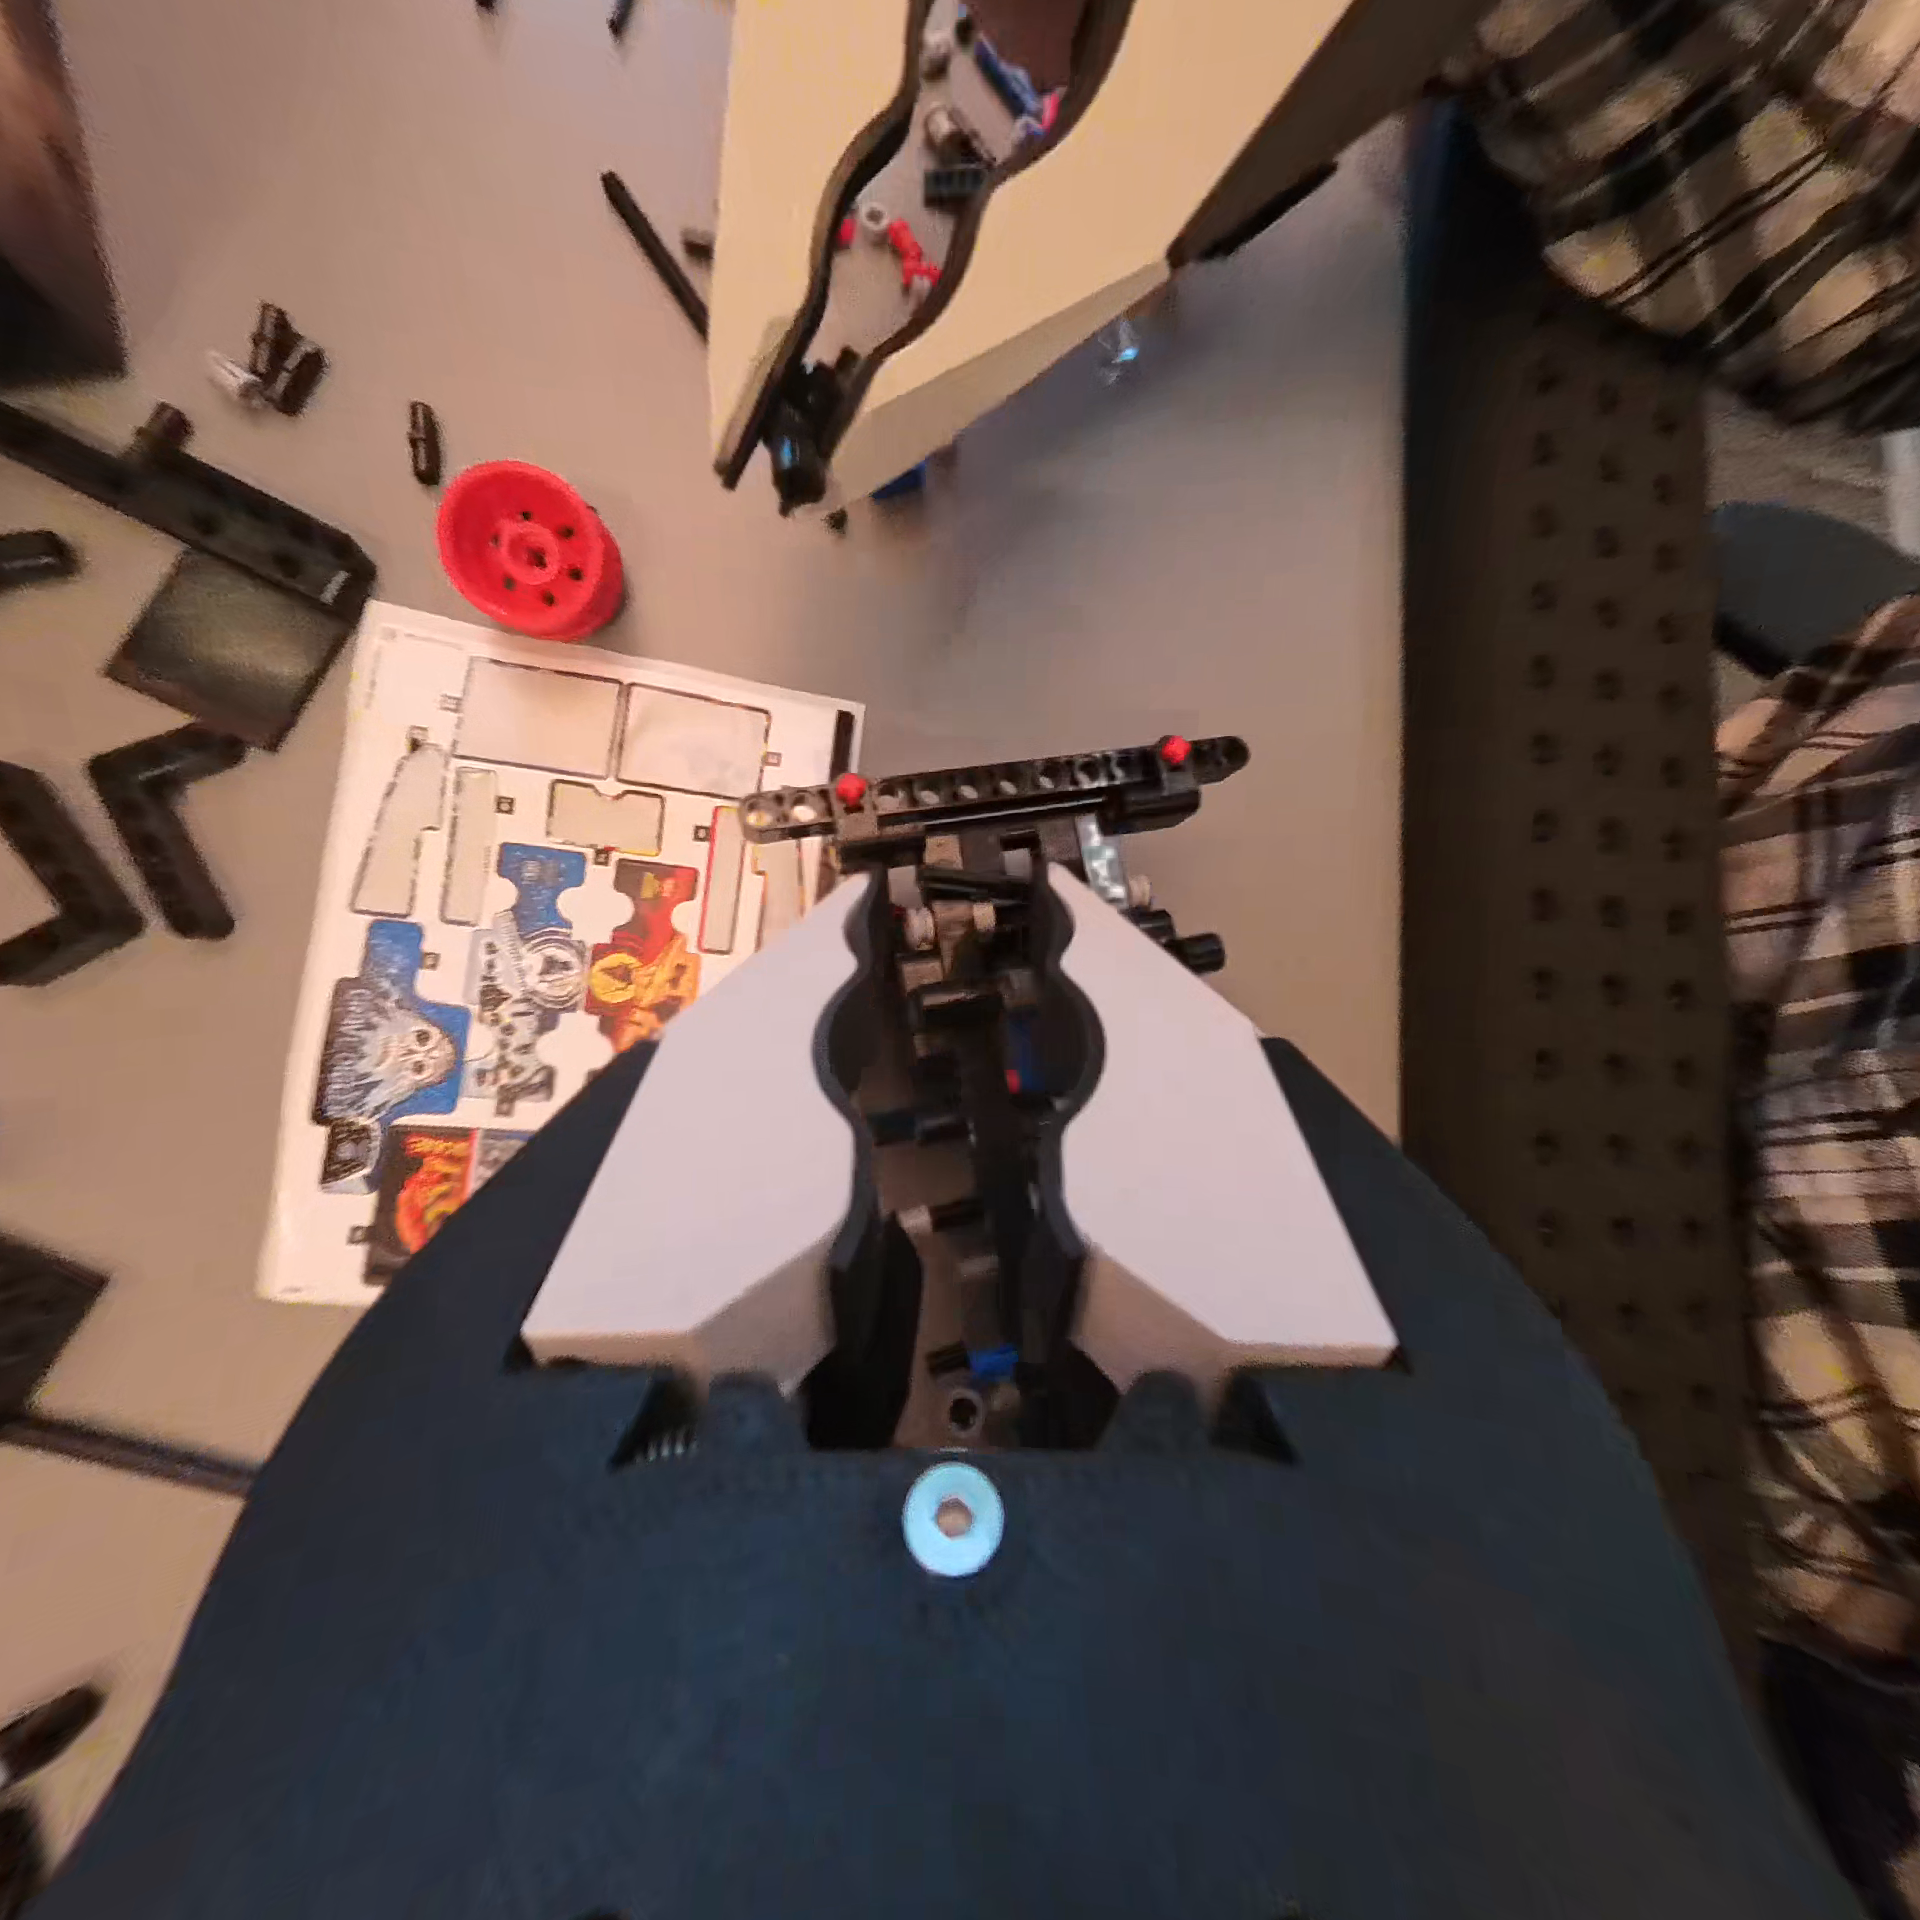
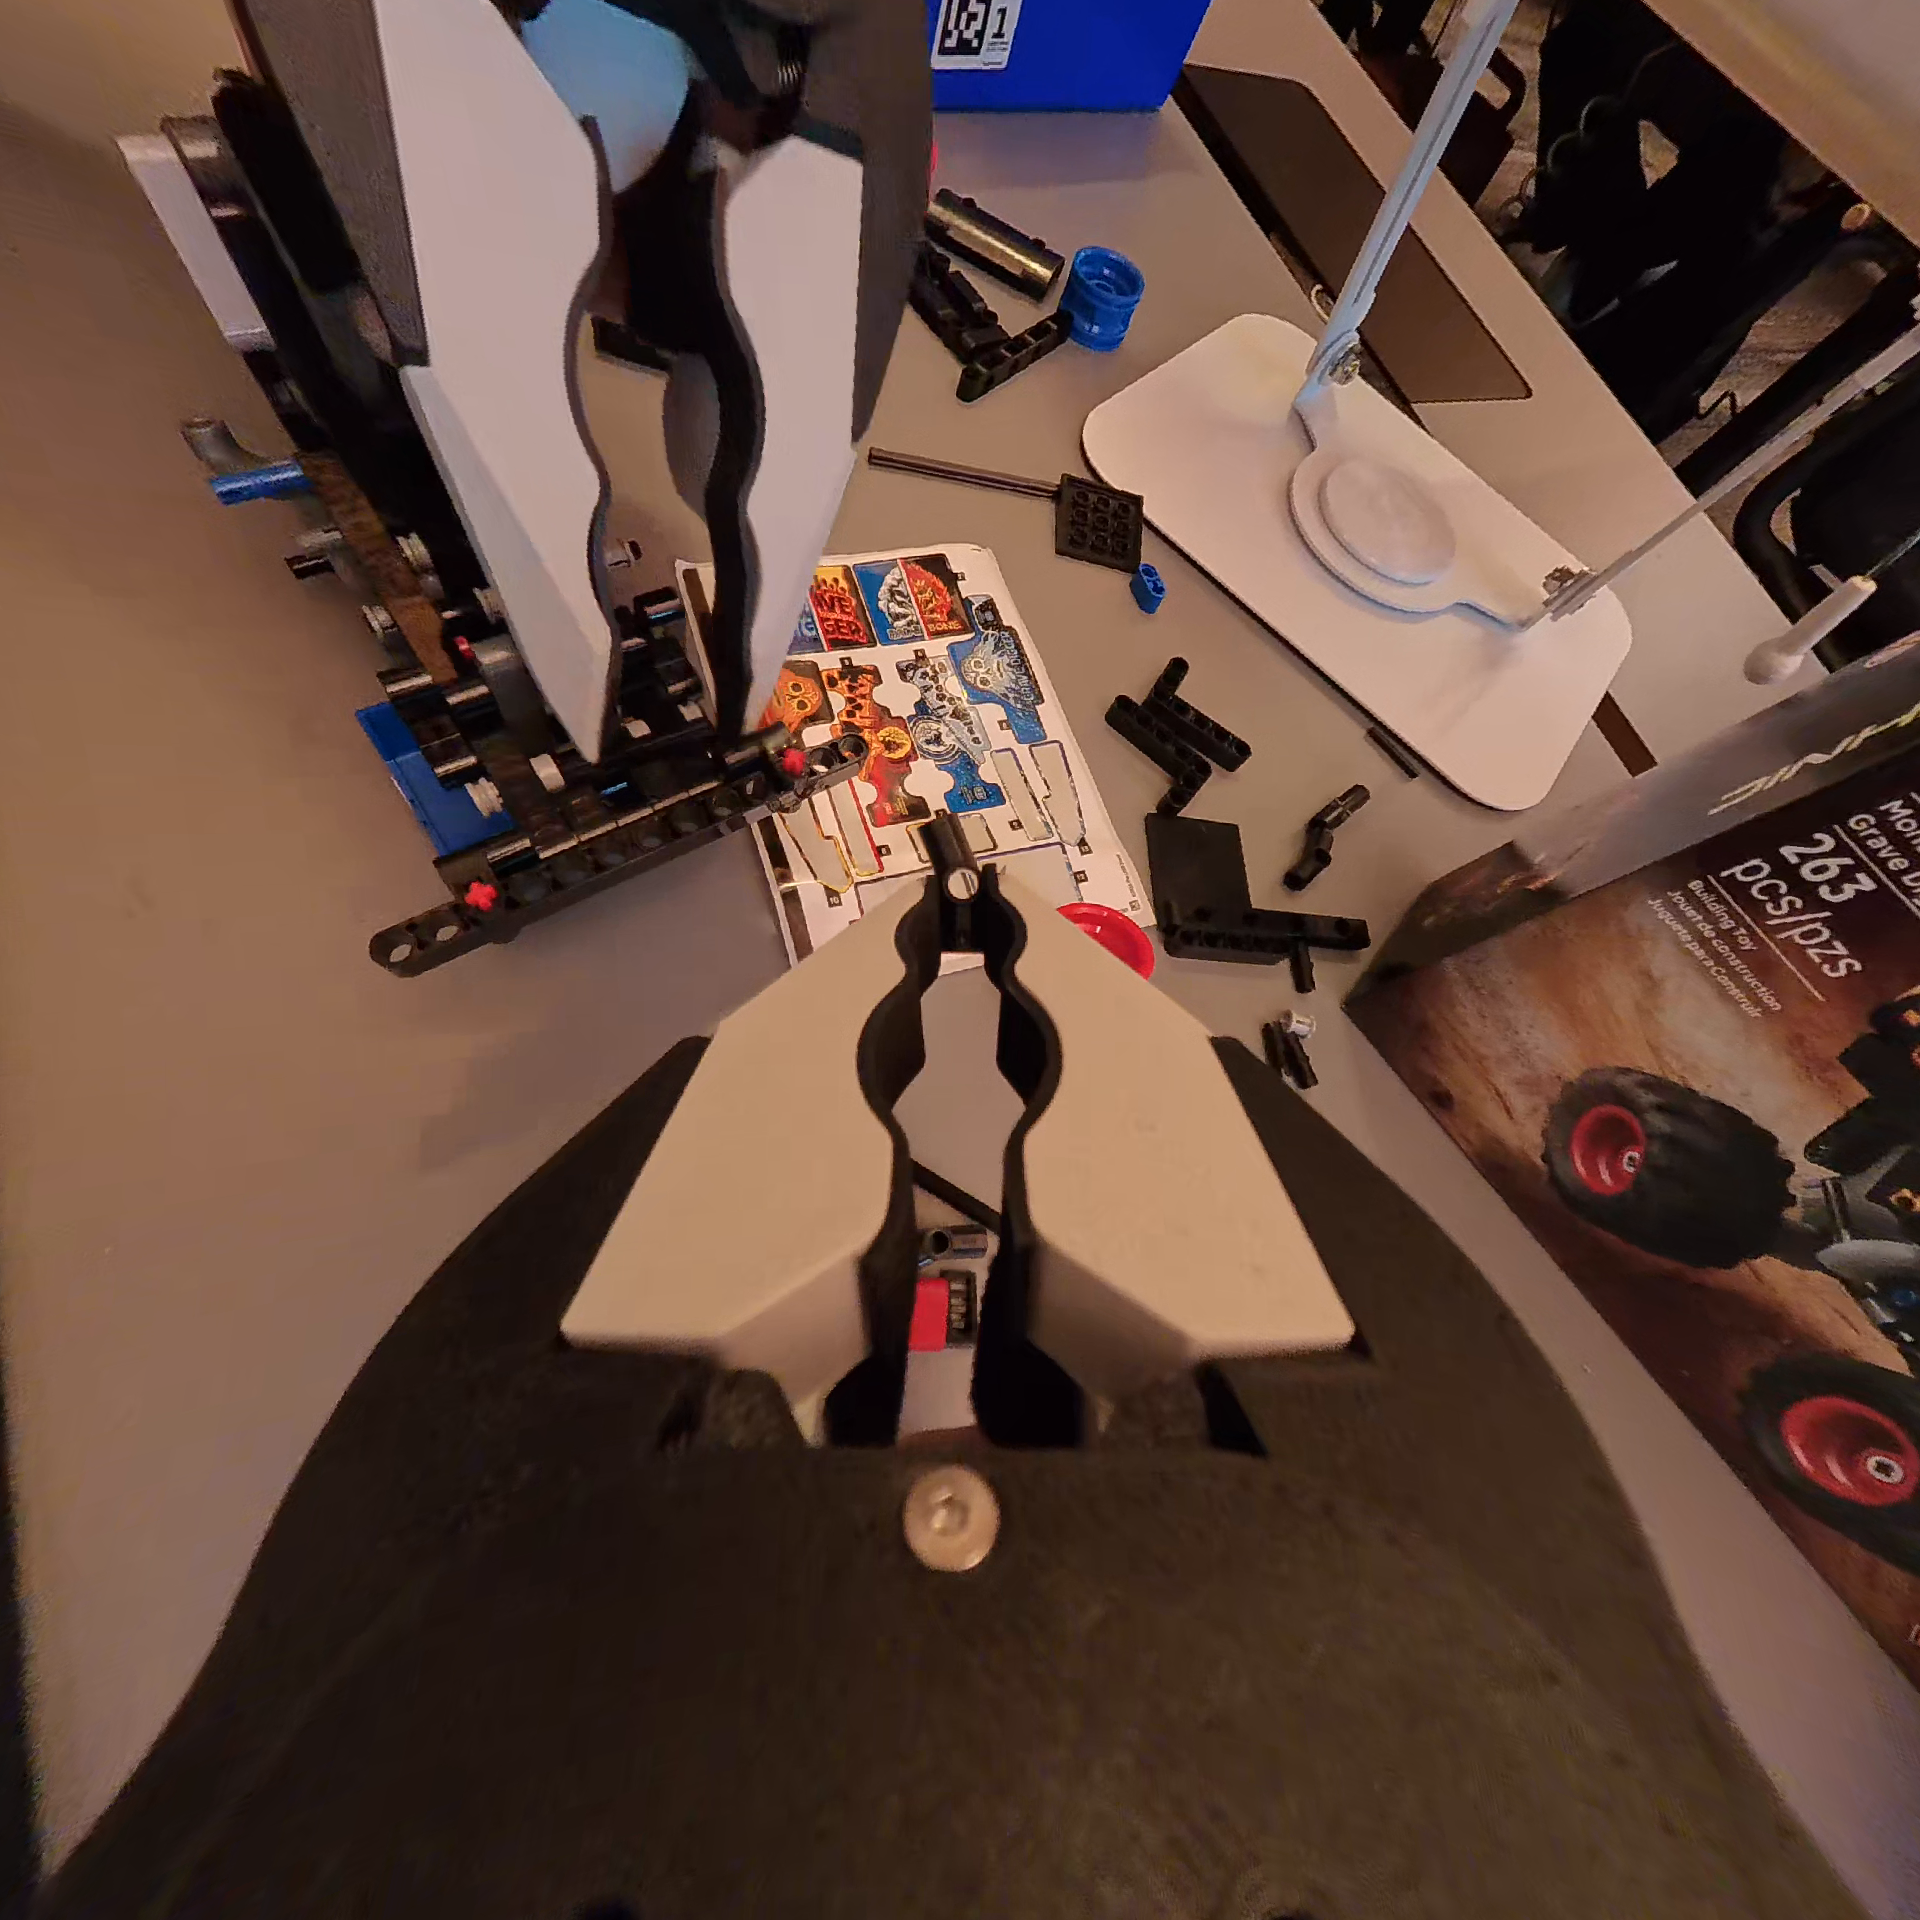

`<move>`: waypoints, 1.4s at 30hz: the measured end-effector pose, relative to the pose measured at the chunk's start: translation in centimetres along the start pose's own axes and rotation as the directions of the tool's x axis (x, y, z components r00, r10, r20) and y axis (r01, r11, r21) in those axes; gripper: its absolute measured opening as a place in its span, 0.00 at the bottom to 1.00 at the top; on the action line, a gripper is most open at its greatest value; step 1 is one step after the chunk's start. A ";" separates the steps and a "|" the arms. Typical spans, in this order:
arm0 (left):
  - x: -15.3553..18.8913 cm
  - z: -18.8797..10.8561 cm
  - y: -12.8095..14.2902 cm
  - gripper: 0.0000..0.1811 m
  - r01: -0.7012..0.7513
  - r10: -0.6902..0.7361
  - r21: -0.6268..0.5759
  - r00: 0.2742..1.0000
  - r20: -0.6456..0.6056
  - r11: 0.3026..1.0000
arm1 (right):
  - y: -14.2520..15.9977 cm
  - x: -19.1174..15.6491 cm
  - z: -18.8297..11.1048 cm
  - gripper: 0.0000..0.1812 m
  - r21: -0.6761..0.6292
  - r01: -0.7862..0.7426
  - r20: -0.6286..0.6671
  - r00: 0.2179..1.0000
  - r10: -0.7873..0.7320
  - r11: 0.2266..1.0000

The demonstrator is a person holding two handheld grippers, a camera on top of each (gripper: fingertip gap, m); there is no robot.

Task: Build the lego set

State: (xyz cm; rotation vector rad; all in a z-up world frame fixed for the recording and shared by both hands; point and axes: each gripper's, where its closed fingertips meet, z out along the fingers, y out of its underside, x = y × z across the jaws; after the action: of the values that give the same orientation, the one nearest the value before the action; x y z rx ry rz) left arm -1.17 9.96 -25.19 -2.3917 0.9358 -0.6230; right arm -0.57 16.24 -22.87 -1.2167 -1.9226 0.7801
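Chassis assembly [image 1: 997, 821]: rigid, light, pins loose; left gripper [image 1: 961, 935] clamps its spine. Right gripper [image 2: 961, 904] pinches black pin [image 2: 951, 857].

The chassis [image 1: 966, 1091] between the left jaws is mostly hidden by them; the box [image 2: 1704, 1143] right of the right jaws runs off the edge; loose parts [image 1: 62, 862] far left of the left jaws are blurred.

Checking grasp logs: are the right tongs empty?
No, the right tongs are shut on a small black pin at their tips, above the sticker sheet.
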 end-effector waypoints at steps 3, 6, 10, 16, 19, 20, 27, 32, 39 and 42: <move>0.2 0.1 -0.1 0.10 0.033 -0.032 0.022 0.998 -0.047 0.999 | 0.0 0.0 -0.1 0.03 0.001 0.000 0.002 1.000 0.000 1.000; 0.2 0.1 -0.3 0.08 0.045 -0.042 0.055 0.997 -0.057 0.997 | 0.0 0.0 -0.1 0.03 0.002 -0.001 0.004 1.000 0.001 1.000; -0.3 -0.6 -1.0 0.04 0.083 -0.076 0.138 0.996 -0.055 0.987 | 0.1 0.0 0.0 0.03 0.000 -0.003 0.006 1.000 0.003 1.000; -1.3 -2.1 -1.8 0.01 0.105 -0.103 0.277 0.994 -0.022 0.955 | -0.2 0.0 0.0 0.03 0.022 -0.022 0.009 1.000 0.022 1.000; -1.7 -3.8 -2.7 0.01 0.109 -0.112 0.395 0.994 -0.017 0.912 | -0.8 -0.2 0.2 0.03 0.048 -0.049 0.025 0.999 0.048 0.998; -1.6 -4.4 -2.9 0.01 0.106 -0.108 0.431 0.994 -0.020 0.896 | -1.0 -0.3 0.3 0.03 0.055 -0.064 0.034 0.997 0.062 0.996; -0.6 -8.8 -5.2 0.01 0.002 -0.058 0.684 0.997 0.058 0.729 | -4.8 -2.1 0.6 0.03 0.203 -0.268 0.197 0.953 0.229 0.942; 0.8 -11.0 -6.5 0.01 -0.087 -0.023 0.773 0.991 0.130 0.629 | -7.8 -2.6 0.0 0.03 0.312 -0.409 0.306 0.898 0.317 0.857; 1.4 -11.9 -7.2 0.01 -0.135 -0.005 0.801 0.985 0.170 0.583 | -9.9 -3.1 -0.9 0.03 0.385 -0.477 0.389 0.860 0.330 0.790; 1.3 -11.9 -7.2 0.01 -0.130 -0.008 0.807 0.986 0.164 0.576 | -9.9 -3.0 -0.9 0.03 0.389 -0.486 0.397 0.855 0.334 0.783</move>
State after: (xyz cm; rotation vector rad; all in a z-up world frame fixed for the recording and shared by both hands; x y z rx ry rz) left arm -3.55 10.35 -11.45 -1.5140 0.4768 -0.6473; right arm -3.70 9.91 -15.31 -1.2633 -1.5430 1.6643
